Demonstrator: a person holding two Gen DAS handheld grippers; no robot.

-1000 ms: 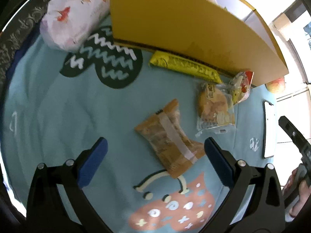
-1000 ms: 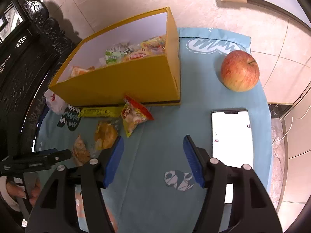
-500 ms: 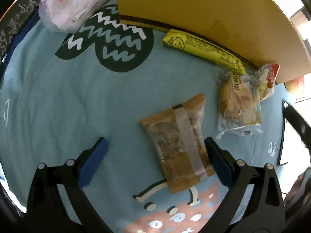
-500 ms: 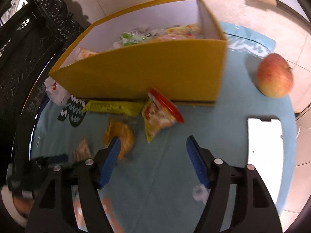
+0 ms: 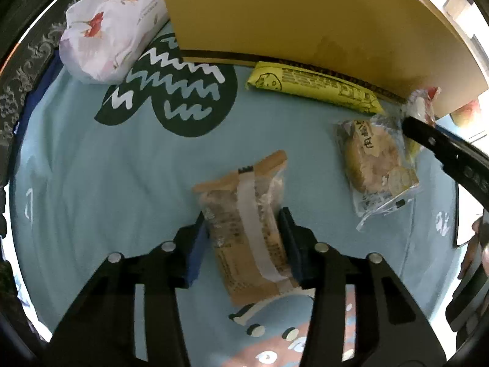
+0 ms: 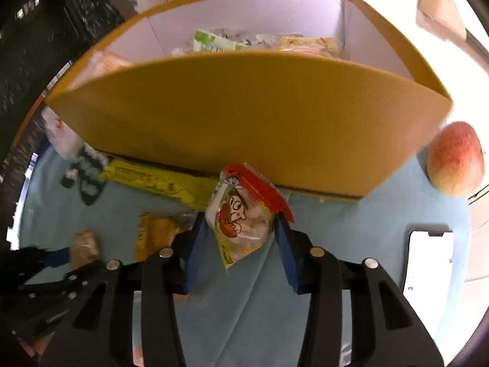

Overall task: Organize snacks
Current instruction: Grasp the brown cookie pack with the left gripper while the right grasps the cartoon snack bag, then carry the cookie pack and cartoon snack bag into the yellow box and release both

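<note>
My left hand-held gripper (image 5: pixel 243 238): its jaws have just been closing and now sit narrow, both blue pads against the sides of the brown snack packet (image 5: pixel 244 232), which lies flat on the cloth.
My right hand-held gripper (image 6: pixel 240 238): its jaws have just been closing too; the red-topped cartoon snack bag (image 6: pixel 244 211) sits between the pads, both touching its sides.
Box: the yellow box (image 6: pixel 244 116) stands just behind both grips, open on top, with snacks already inside; the red top of the cartoon bag rests against its front wall.
Neighbours on the left side: a clear bag of round biscuits (image 5: pixel 376 165) lies near the brown packet but apart from it; a long yellow wrapper (image 5: pixel 314 87) lies along the foot of the box.
In the way: my right gripper's black finger crosses above the biscuit bag in the left view.
Further off: a white flowered pouch (image 5: pixel 113 27) beside the box's left corner, an apple (image 6: pixel 455 159) by its right corner, a phone (image 6: pixel 428 260) near the surface's right edge.
Open room: bare blue cloth (image 5: pixel 91 165) to the left of the brown packet.
Edges: dark carved wood borders the cloth's left side.
</note>
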